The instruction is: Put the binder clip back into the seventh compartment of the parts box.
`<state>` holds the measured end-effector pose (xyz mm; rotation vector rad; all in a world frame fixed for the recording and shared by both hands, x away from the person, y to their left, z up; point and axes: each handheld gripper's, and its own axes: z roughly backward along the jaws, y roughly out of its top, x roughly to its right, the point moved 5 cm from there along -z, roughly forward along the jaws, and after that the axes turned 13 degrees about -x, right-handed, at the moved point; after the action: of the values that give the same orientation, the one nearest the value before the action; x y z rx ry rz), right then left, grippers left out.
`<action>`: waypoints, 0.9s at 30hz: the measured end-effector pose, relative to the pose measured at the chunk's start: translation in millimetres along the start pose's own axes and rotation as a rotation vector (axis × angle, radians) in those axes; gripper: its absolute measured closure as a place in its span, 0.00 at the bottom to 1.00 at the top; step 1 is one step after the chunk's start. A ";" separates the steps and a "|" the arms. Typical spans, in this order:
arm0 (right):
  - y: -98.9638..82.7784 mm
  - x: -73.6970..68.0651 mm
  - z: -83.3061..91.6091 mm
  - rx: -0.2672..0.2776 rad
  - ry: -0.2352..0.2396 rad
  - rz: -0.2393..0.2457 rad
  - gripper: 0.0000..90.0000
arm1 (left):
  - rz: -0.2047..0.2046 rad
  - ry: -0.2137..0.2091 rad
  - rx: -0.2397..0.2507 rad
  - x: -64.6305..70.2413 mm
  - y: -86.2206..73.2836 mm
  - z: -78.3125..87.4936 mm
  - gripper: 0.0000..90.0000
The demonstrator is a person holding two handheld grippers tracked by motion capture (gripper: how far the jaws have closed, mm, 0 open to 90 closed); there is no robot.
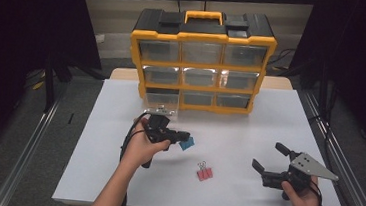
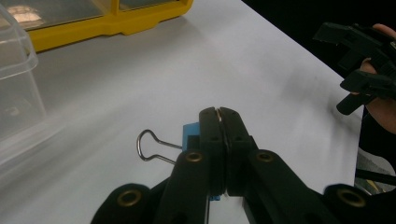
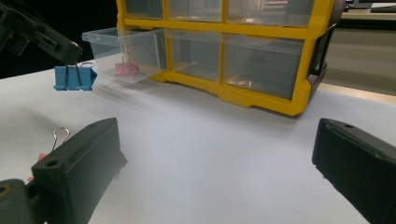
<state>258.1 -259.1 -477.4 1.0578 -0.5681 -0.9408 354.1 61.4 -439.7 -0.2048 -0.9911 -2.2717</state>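
- Yellow organizer (image 1: 202,59), hard plastic with clear drawers; its pulled-out drawer (image 1: 161,102) lies just beyond the left gripper (image 1: 180,135), the nearer hand.
- Right gripper (image 1: 269,158): fingers spread, idle, well apart.
- Blue binder clip (image 1: 186,143): pinched by its wire handles between the left fingers, hanging above the white counter (image 1: 248,139).
- Pink clip (image 1: 204,173) lies between the grippers.

The back of the white table (image 1: 248,134) is blocked by the yellow drawer cabinet (image 1: 202,59), and its pulled-out clear drawer (image 1: 161,102) juts forward just ahead of the left gripper (image 1: 180,134). Open tabletop is left between the two grippers, broken only by a pink binder clip (image 1: 204,172). Wide room is seen right of the cabinet, ahead of the right gripper (image 1: 268,157).
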 end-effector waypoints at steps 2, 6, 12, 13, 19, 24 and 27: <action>-0.1 0.3 0.0 0.000 -0.002 -0.001 0.01 | 0.000 0.000 0.012 -0.2 1.6 0.7 0.99; 0.0 0.2 0.3 0.001 -0.001 -0.001 0.01 | 0.003 0.012 0.004 -2.1 3.4 3.2 0.99; 0.0 0.1 0.8 0.002 0.000 -0.003 0.01 | 0.011 0.009 0.012 -3.7 6.6 4.3 0.99; -0.1 0.1 0.8 0.001 0.000 -0.003 0.01 | 0.010 0.012 0.013 -4.0 7.1 4.3 0.99; 0.0 0.0 0.4 0.003 -0.002 0.005 0.01 | 0.022 0.014 0.016 -6.3 10.1 6.6 0.99; 0.0 -0.1 0.8 0.003 0.001 -0.001 0.01 | 0.027 0.016 0.016 -8.6 12.2 7.8 0.99; 0.1 -0.1 0.7 0.005 0.000 -0.002 0.01 | 0.021 0.025 0.013 -9.8 14.2 9.8 0.99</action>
<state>257.5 -259.4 -476.9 1.0626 -0.5697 -0.9415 369.4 65.9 -427.9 -0.1809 -0.9859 -2.2427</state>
